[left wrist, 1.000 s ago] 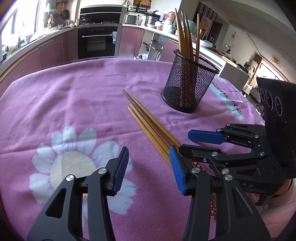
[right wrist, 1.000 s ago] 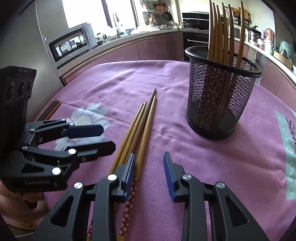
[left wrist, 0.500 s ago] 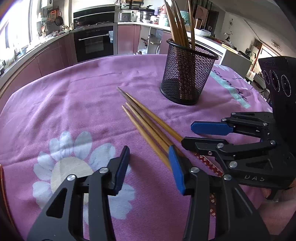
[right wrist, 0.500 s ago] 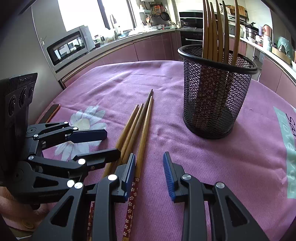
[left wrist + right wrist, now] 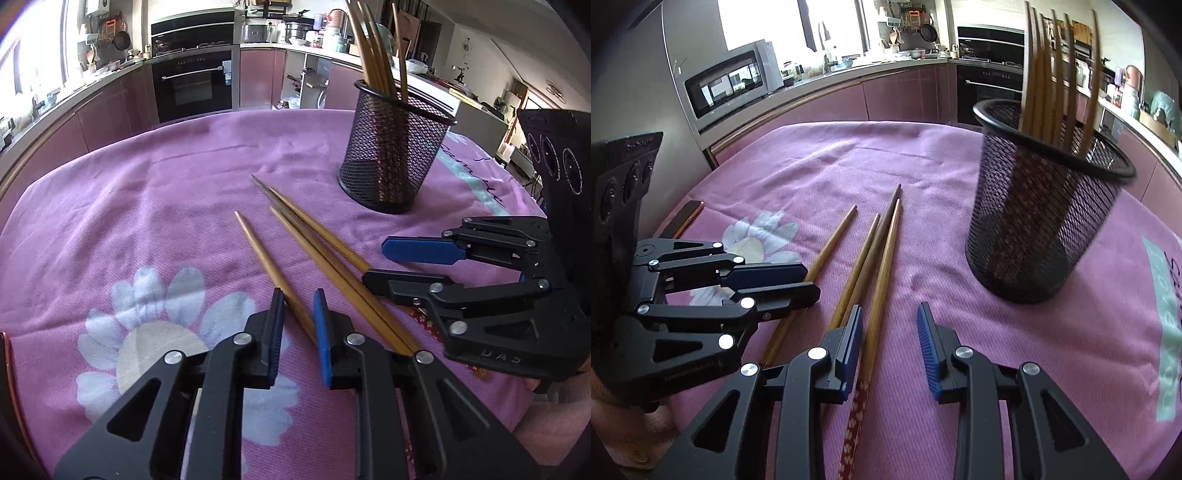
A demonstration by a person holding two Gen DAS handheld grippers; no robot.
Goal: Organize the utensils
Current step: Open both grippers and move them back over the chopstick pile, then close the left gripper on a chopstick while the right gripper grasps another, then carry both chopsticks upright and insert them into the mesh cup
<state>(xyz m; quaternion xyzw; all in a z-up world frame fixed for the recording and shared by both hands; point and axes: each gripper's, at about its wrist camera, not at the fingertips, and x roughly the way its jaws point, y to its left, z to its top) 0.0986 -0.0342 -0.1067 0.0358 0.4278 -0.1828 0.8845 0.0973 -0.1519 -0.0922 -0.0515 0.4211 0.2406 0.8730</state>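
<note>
We see a black mesh cup (image 5: 393, 155) standing upright on the purple tablecloth (image 5: 147, 206) — it holds several wooden chopsticks (image 5: 373, 55), leaning against its rim with their ends sticking up. In front of the cup, near but not touching it, three chopsticks (image 5: 325, 254) lie bundled side by side on the cloth, tips toward the cup. A single chopstick (image 5: 266, 258) lies apart from them, on the side away from the cup, and runs between the pads of our left gripper (image 5: 298, 317). Its jaws have just been closing around that stick; we cannot tell whether the pads press it yet.

Our right gripper (image 5: 890, 339) hangs unclenched over the bundle's near ends, one stick (image 5: 882, 273) lying between its fingers, untouched; its patterned red end (image 5: 855, 417) passes below.

The cloth beyond the cup and to its far side is open up to the table's curved edge. The two grippers sit just beside each other, crowding the near ends of the sticks. A dark flat object (image 5: 687, 216) lies at the table edge, well away from the cup.
</note>
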